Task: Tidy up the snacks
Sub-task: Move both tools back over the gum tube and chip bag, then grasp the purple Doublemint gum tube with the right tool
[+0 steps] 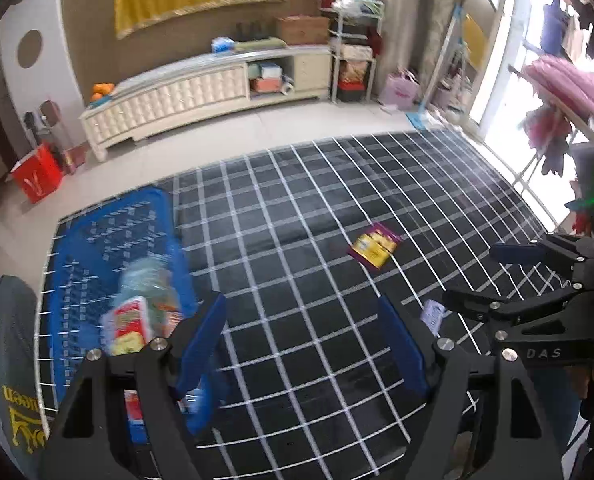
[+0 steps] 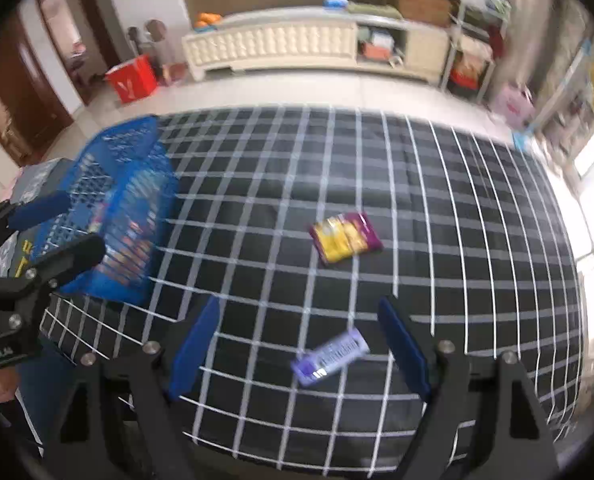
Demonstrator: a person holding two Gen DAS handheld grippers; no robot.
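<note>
Two snacks left on the checked cloth (image 2: 281, 184): a purple bar (image 2: 331, 356) lying between my right gripper (image 2: 299, 344) fingers (spread wide, untouched, lined up to grab I guess) and a yellow-purple packet (image 2: 347, 238) farther out. Left gripper (image 1: 303, 340) gapes empty beside the blue basket (image 1: 97, 236) holding the rest.

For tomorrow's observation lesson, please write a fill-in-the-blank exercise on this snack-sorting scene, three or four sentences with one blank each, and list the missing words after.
1. The basket that already holds snacks is coloured ____.
2. The number of snack packets still lying loose on the checked cloth is ____.
3. The purple packet lies in front of the open ____ gripper.
4. The left gripper holds ____ between its fingers.

Missing words: blue; two; right; nothing
</note>
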